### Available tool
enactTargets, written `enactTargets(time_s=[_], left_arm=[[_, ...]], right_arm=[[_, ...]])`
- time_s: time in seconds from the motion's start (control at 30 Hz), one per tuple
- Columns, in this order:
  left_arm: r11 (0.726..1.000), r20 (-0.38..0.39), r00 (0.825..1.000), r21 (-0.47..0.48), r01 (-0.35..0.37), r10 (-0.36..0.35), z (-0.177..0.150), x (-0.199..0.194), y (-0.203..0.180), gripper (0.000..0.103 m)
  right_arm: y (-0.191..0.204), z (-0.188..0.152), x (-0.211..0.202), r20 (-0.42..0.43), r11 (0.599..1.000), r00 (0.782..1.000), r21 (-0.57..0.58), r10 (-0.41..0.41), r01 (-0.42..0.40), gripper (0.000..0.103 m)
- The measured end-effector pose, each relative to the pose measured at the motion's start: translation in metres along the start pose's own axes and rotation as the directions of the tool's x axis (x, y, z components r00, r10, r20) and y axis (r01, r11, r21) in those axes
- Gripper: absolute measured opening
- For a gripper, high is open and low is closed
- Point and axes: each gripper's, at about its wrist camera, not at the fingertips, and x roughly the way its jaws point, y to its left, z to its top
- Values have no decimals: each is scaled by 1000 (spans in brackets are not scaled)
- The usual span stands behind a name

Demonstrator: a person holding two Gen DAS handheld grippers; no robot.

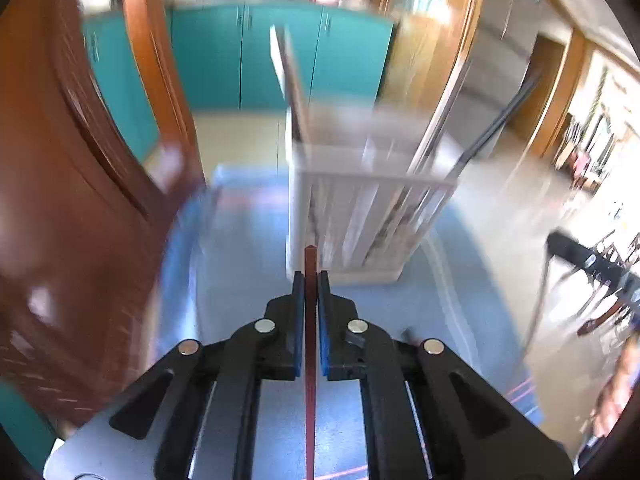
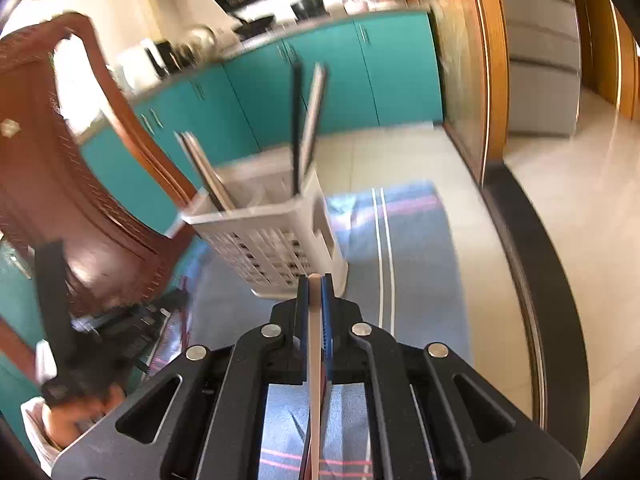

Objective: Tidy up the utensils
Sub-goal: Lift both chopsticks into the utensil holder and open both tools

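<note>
Blue pads of the left gripper are pressed onto a reddish-brown chopstick, its long axis running straight along the fingers, tip poking just past them. The right gripper likewise pinches a pale chopstick, lengthwise between its pads. Ahead of and below both sets of jaws stands the white slotted utensil holder on a blue mat, already bearing several upright sticks that lean against its rim. Holder lies forward of each gripper, roughly on axis; neither hand looks clearly nearer. Judgement: each stick must tip toward vertical to enter the open top. Motion blur hides compartment divisions.
</note>
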Motion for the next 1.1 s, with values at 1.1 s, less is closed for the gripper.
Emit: enactTargets(time_s=[1.1], left_arm=[[984, 576, 814, -172, 36, 71, 130, -122, 15, 7]], right_arm=[[43, 121, -33, 431, 1000, 902, 2, -27, 29, 7]])
